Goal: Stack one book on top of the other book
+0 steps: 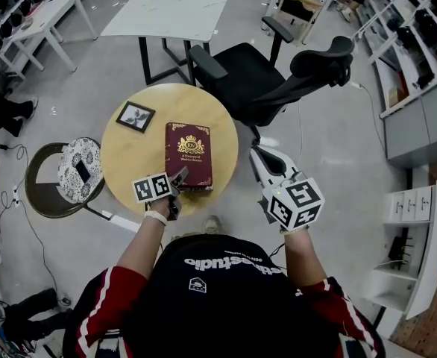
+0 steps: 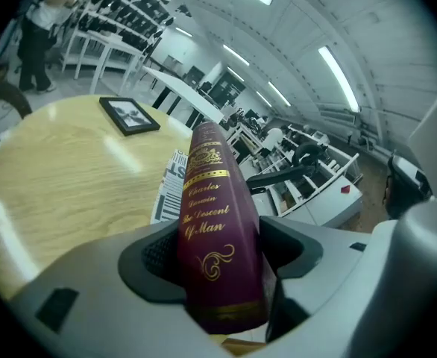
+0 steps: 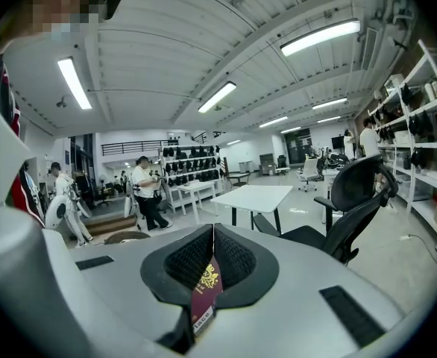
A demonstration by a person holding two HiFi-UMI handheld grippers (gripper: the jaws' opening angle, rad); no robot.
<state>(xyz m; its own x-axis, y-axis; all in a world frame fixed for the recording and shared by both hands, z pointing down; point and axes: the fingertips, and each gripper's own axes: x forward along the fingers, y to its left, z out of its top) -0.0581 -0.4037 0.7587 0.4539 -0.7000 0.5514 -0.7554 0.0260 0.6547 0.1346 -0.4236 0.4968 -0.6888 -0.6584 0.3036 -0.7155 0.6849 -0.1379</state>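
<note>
While my left gripper's [image 1: 180,181] wide jaws straddle it, the maroon gold-crested book [image 1: 189,151] lies lengthwise toward the far edge of the round wooden bench [image 1: 129,166].

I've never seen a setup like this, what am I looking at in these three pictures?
A person holds a two-jaw gripper in each hand. The head view comes from a camera on their head, looking down; each gripper view comes from a camera riding on that gripper. The round table carries a maroon book and a small framed picture. The left gripper stands open around the book's spine. The right gripper, beside the table, is shut on a thin maroon slip with a gold crest.
</note>
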